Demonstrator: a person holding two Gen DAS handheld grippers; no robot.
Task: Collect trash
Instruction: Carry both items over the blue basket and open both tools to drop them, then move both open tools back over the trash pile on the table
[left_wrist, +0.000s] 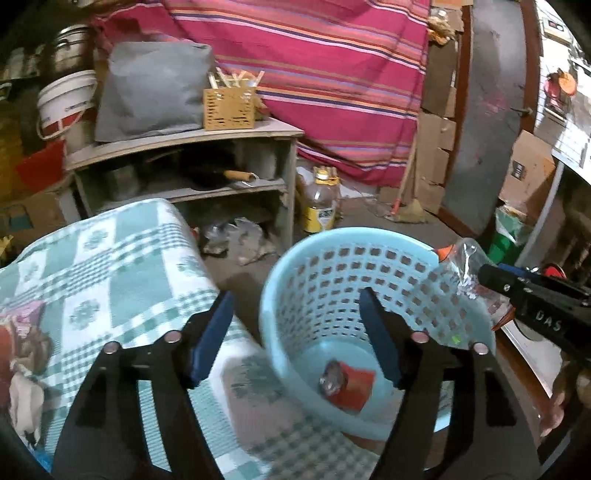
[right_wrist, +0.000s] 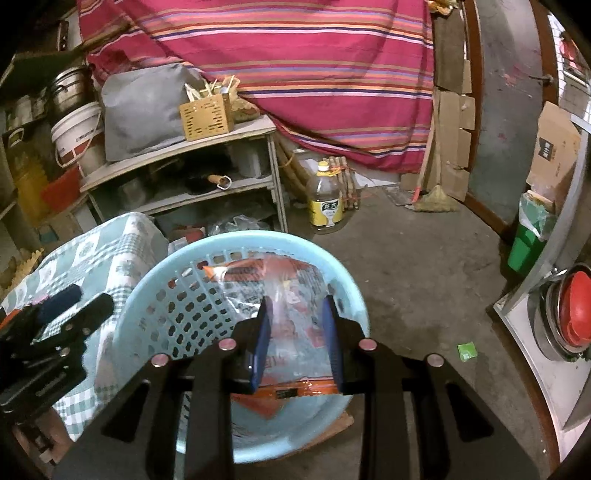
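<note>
Your left gripper (left_wrist: 295, 332) stands wide and empty above the blue basket (left_wrist: 295, 280), red wrapper (left_wrist: 349, 384) lying inside, while your right gripper (right_wrist: 297, 343) pinches the plastic packet (right_wrist: 280, 291) over the rim for dropping.

White letters "DAS" stood on the black body of the right hand-held gripper (left_wrist: 546, 299) at the right edge. Print on the oil bottle's yellow label (right_wrist: 325, 210) and the orange wrapper (right_wrist: 295, 295) was too small to read.

A pale blue basket (left_wrist: 332, 280) holds a red can (left_wrist: 347, 384); green-and-white checked cloth (left_wrist: 110, 266) covers the surface beneath a magenta striped blanket (left_wrist: 314, 66).
</note>
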